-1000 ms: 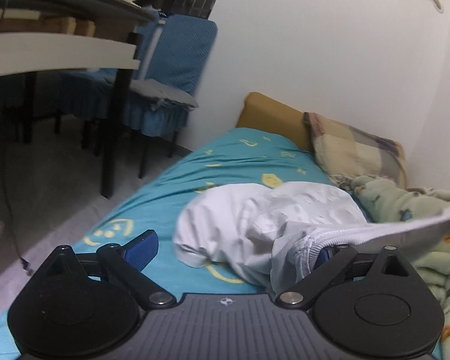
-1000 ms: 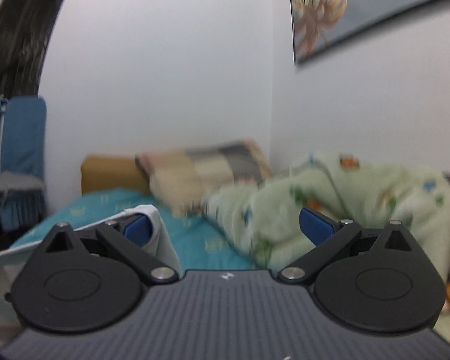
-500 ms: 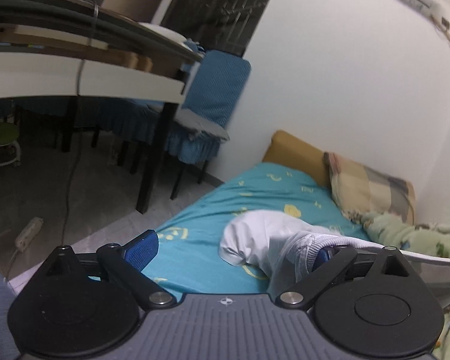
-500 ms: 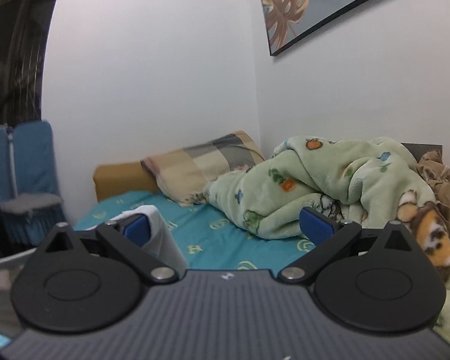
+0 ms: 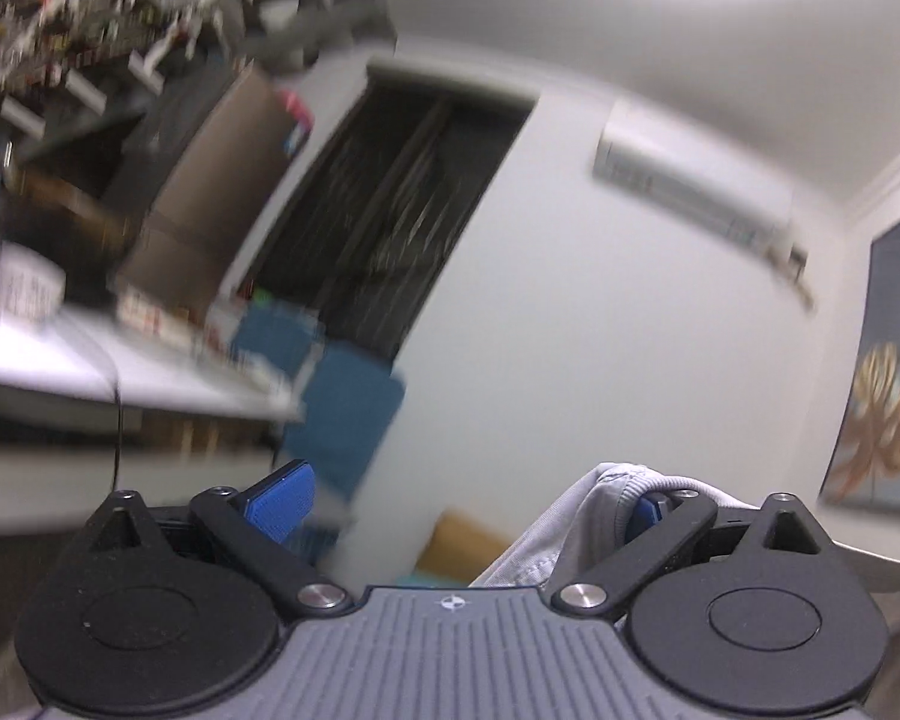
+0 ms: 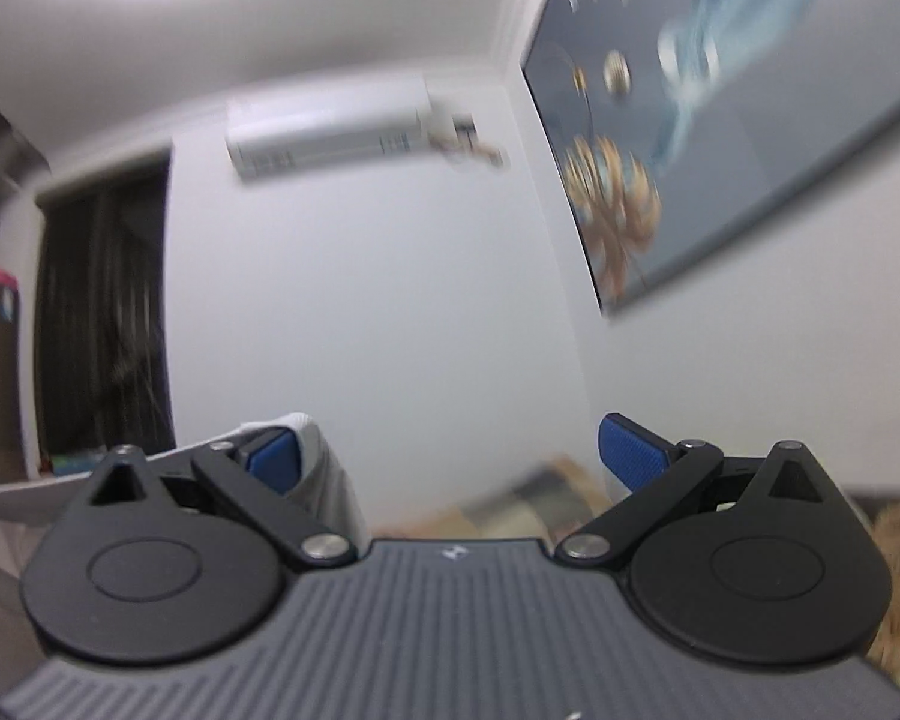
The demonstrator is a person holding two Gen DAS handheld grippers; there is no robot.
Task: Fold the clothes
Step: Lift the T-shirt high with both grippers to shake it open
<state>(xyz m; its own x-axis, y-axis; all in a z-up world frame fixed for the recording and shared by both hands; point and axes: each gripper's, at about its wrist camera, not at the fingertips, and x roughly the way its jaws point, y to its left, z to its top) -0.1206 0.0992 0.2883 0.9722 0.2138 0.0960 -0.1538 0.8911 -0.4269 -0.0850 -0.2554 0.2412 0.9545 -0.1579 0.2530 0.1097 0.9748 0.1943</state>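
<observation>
With jaws spread, the left gripper (image 5: 468, 501) and right gripper (image 6: 450, 450) are hooking the white garment (image 5: 576, 516) below the air conditioner (image 6: 330, 132); folding is barely starting.

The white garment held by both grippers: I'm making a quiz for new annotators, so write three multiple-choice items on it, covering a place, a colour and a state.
1. On the left gripper, the white garment hangs over which finger?
A. its right finger
B. its left finger
C. neither

2. What colour are the finger pads?
A. red
B. blue
C. green

3. How do the right gripper's jaws stand?
A. clamped shut
B. wide apart
C. hidden

Answers: 1 A, cloth wraps the right finger only. 2 B, both pads show blue. 3 B, a broad gap separates them, with cloth hooked over one finger.
</observation>
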